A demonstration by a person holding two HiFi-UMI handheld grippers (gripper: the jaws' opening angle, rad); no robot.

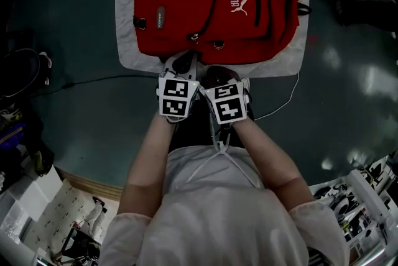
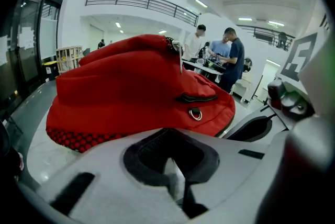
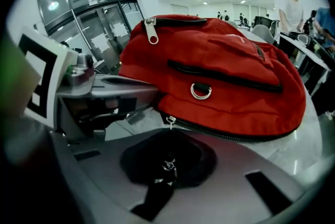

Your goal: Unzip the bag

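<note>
Matt red cloth backpack [image 1: 211,4], shiny metal zip pull [image 3: 168,121], glossy dark floor [image 1: 81,28].

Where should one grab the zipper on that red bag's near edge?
Pinch the small metal zipper pull hanging at the red backpack's lower seam, coming low from the near side: it juts out toward the right gripper, clear of the fabric.

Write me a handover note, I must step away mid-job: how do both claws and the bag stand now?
Left claw: shut, empty, at the near edge of the red backpack.
Right claw: shut beside it; a small metal bit at its seam, unclear what.
Zip slider hangs just beyond its tips.
Done: nothing; visible zips look closed.
Left: grip the slider, pull it along.
</note>
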